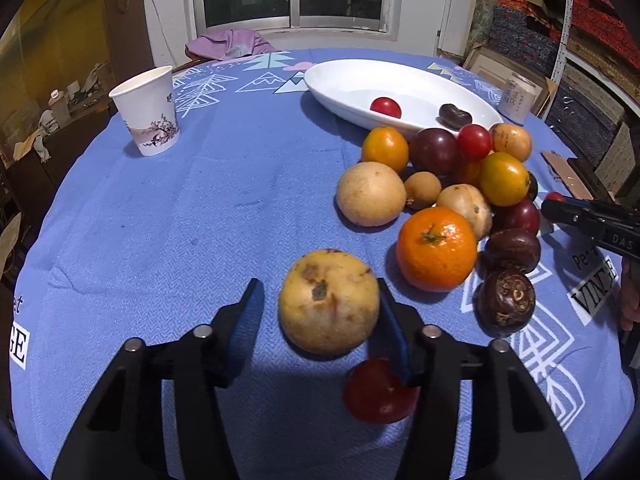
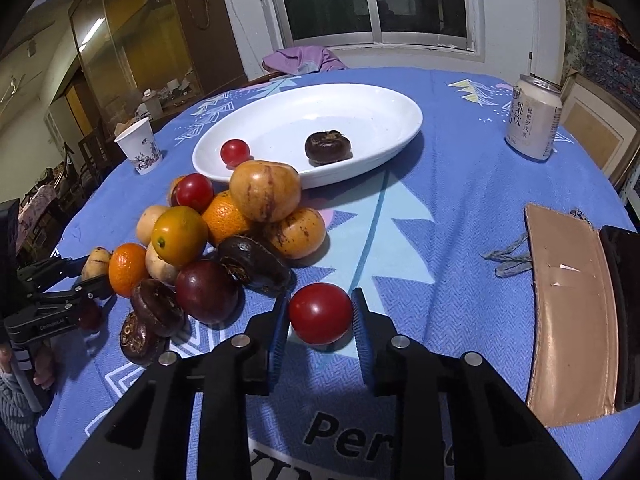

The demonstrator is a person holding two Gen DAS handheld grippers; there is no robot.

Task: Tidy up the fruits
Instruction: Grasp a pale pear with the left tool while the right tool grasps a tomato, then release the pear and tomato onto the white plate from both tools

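I am closing my right gripper (image 2: pixel 320 322) on a tomato (image 2: pixel 320 313), the fingers (image 2: pixel 362 340) pressing both its sides, on the counter (image 2: pixel 440 240) just right of the fruit pile (image 2: pixel 224 240). My left gripper (image 1: pixel 320 316) is standing part-open around a blotched pear (image 1: pixel 329 302); one finger is touching it, the other is standing clear. The dish (image 2: pixel 360 100), already holding a tomato and a dark fruit, is lying straight ahead beyond the pile. My right hand is nearer to it, so I judge the tomato goes first.
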